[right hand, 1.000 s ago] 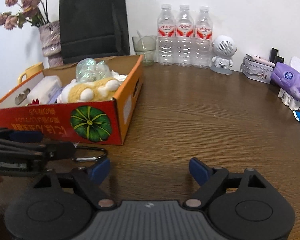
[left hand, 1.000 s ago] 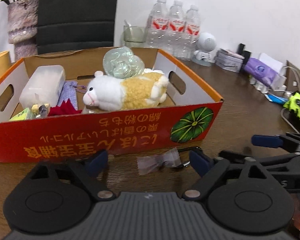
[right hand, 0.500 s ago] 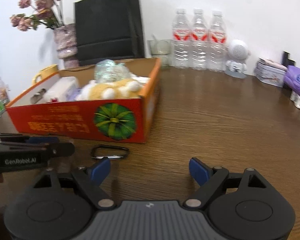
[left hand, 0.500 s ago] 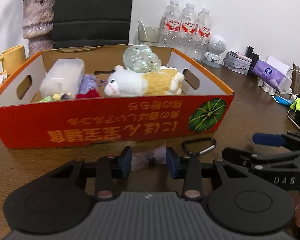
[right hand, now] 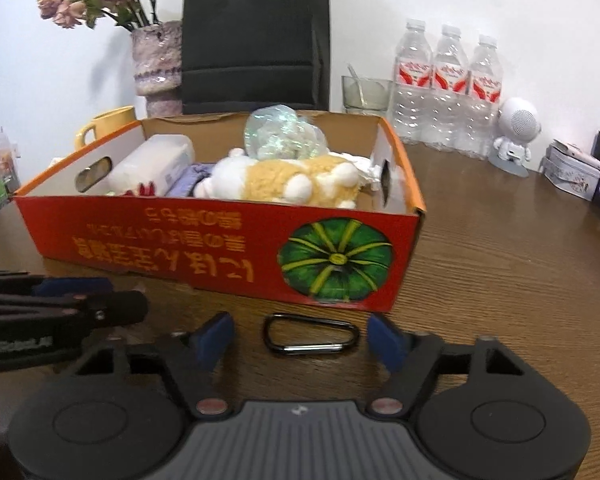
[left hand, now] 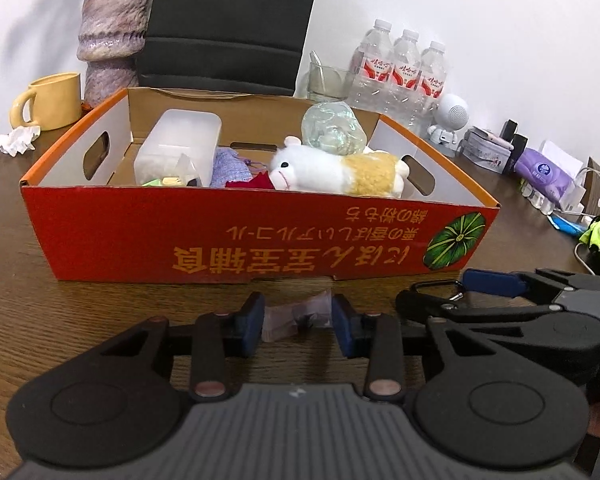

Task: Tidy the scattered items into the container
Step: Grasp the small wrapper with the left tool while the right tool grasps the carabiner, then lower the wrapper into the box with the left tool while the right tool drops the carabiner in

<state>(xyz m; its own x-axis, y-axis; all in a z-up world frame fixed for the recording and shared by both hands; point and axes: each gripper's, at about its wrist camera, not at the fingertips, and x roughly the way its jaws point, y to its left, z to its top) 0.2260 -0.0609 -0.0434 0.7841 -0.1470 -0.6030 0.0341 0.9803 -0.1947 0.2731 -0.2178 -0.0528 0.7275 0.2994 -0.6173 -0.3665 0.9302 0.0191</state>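
Observation:
An orange cardboard box (left hand: 220,232) stands on the brown table and holds a plush sheep (left hand: 340,172), a clear plastic tub (left hand: 176,148), a crumpled clear bag (left hand: 332,128) and bits of cloth. In front of its near wall, my left gripper (left hand: 298,326) is shut on a small clear plastic packet (left hand: 296,316), one pad at each end. To the right lies a black carabiner (right hand: 310,334) flat on the table. My right gripper (right hand: 300,338) straddles it with its jaws closing, and the blue pads (right hand: 216,338) stand apart from the metal.
A yellow mug (left hand: 52,100), a vase (left hand: 108,32) and a black bag (left hand: 228,20) stand behind the box. Water bottles (right hand: 448,88), a glass (right hand: 364,94), a white speaker figure (right hand: 516,132), a tin (right hand: 572,172) and cables (left hand: 596,200) line the back right. Crumpled tissue (left hand: 12,140) lies far left.
My left jaws have narrowed onto the clear packet. My right gripper has slid left until the carabiner lies between its fingers, and its jaws have drawn closer. The box now looks farther off.

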